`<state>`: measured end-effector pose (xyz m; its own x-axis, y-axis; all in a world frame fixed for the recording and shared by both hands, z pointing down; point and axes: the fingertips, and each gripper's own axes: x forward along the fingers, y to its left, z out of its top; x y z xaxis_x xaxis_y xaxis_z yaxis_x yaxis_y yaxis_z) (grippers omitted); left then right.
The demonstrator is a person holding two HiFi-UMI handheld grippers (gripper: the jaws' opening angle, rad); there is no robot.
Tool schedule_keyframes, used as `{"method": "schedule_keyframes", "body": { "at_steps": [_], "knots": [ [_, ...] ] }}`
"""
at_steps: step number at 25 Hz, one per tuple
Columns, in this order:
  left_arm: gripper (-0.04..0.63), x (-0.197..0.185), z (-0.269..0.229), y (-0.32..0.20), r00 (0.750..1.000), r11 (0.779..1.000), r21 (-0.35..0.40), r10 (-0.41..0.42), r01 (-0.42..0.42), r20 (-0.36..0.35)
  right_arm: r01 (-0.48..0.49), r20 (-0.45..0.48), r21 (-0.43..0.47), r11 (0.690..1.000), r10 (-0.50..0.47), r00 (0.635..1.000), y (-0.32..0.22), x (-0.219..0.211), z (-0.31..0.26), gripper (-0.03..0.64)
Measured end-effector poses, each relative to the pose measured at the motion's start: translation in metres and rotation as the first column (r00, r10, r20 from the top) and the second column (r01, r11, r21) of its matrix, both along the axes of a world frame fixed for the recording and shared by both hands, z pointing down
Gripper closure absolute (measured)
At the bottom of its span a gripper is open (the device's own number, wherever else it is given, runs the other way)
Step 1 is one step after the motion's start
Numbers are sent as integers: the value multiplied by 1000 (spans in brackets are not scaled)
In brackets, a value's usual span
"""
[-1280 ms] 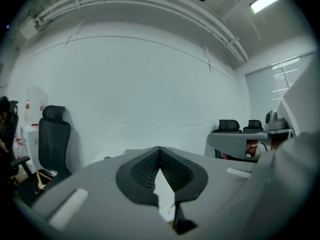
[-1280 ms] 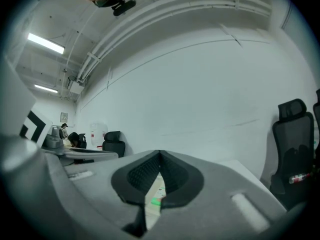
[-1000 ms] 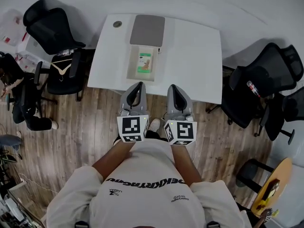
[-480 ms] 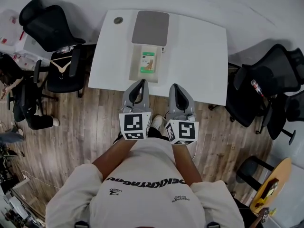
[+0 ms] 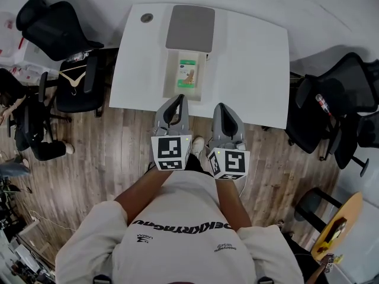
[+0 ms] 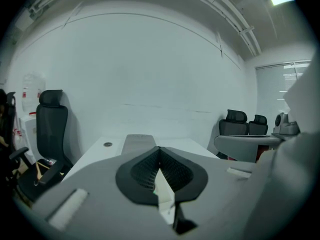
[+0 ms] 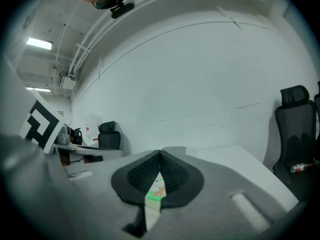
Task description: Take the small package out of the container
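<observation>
A small green-and-white package [image 5: 188,73] lies flat in a shallow pale container [image 5: 202,78] on the white table [image 5: 254,64]. My left gripper [image 5: 179,97] is shut and empty. It hangs at the table's near edge, just short of the container's near end. My right gripper [image 5: 220,106] is beside it to the right, also shut with nothing held. In the left gripper view the jaws [image 6: 159,149] meet at their tips. In the right gripper view the shut jaws [image 7: 160,153] show a sliver of the package [image 7: 157,189] through the gap below the tips.
A grey lid [image 5: 190,27] lies on the table beyond the container, with a round grommet [image 5: 146,18] to its left. Black office chairs stand to the left [image 5: 56,28] and right [image 5: 334,96]. A seated person [image 5: 18,117] is at far left, above the wooden floor [image 5: 100,158].
Both grippers have edged forward towards the table's near edge and the container. Both stay shut. The package has not moved.
</observation>
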<state>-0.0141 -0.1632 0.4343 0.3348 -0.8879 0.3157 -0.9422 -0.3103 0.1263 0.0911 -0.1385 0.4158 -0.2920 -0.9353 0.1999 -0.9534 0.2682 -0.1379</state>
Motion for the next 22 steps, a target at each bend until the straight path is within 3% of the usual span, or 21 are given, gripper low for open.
{"method": "schedule_keyframes", "body": {
  "at_steps": [22],
  "knots": [
    [592,2,52,-44,999,992,-121,-31,32,7,25,-8,-79,997,-25,1000,-25,-9,38,617]
  ]
}}
